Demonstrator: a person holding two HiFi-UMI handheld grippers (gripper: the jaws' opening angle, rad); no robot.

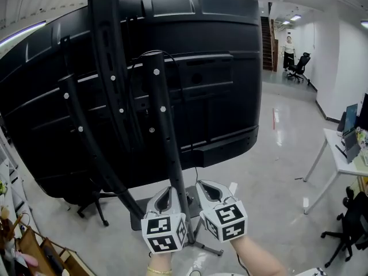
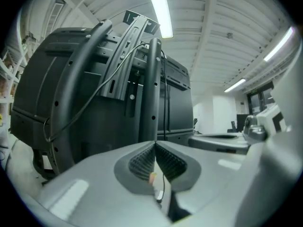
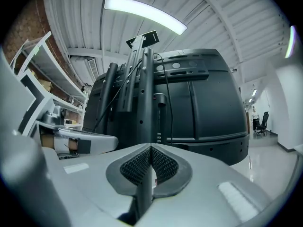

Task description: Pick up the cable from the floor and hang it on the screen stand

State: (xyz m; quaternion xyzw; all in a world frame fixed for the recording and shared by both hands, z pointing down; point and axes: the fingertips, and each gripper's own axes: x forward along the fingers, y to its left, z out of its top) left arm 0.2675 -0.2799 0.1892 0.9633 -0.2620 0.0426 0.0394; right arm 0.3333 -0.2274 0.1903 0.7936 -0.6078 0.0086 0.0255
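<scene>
2 claws: L claw [image 1: 168, 190] & R claw [image 1: 202, 184] both shut, side by side at stand post [image 1: 164, 114].
Cable [image 2: 99, 92]: thin, black, looped near post top, slack down screen [image 1: 230, 50] back.

Pretty ordinary office around here. Glossy grey floor [image 1: 276, 154] that mirrors the lights, and a white desk [image 1: 332, 145] on the right with a small monitor [image 1: 351, 118] standing on it. A black office chair [image 1: 351, 226] sits just below that desk. Way down the corridor a person [image 1: 288, 50] stands near another black chair [image 1: 300, 66], with a staircase [image 1: 267, 39] beside them. Cluttered shelves [image 1: 11, 234] on the left (can't tell what's on them), long ceiling light [image 2: 160, 8] overhead.
</scene>
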